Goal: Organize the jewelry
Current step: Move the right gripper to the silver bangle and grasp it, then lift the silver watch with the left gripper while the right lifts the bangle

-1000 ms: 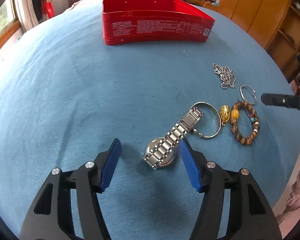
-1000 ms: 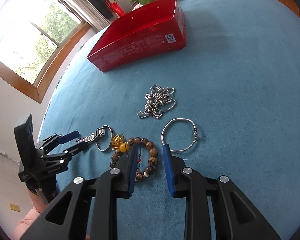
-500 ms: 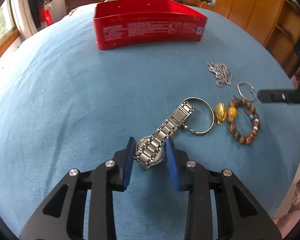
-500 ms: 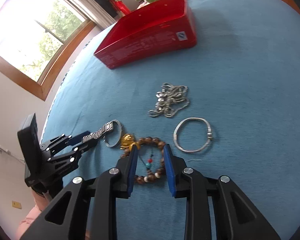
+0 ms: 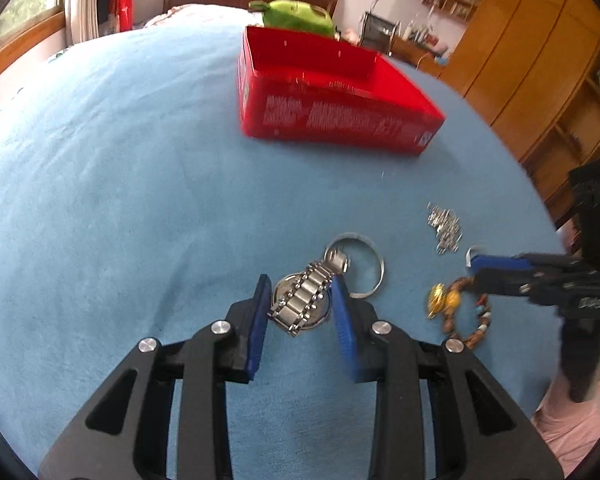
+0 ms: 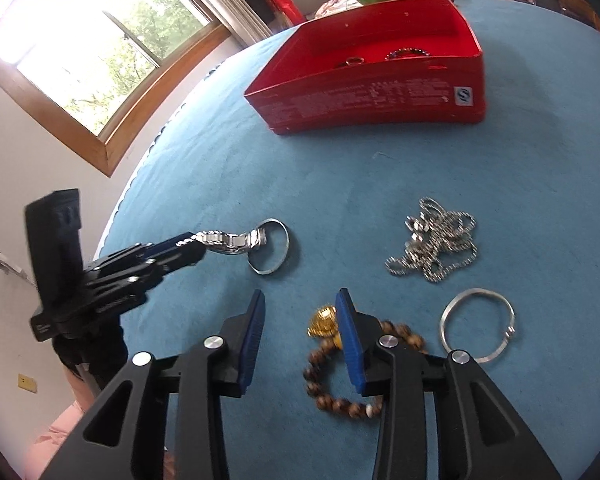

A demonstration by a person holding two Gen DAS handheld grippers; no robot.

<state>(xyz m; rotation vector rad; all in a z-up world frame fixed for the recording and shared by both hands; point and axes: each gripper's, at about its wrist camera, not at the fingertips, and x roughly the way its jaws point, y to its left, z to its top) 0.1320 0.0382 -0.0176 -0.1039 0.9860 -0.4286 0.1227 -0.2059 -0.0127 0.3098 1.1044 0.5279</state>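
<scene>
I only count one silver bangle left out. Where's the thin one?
In the right wrist view, the thin silver bangle lies on the blue cloth at lower right, beside the wooden bead bracelet, below the chain pile.

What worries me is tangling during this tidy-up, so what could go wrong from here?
The left gripper has just closed its jaws on the watch; its strap end overlaps the silver bangle, which could snag and drag along.
The right gripper has just been opening its jaws, with only the gold charm between them; the bead bracelet runs under one jaw, so closing may miss it.
</scene>
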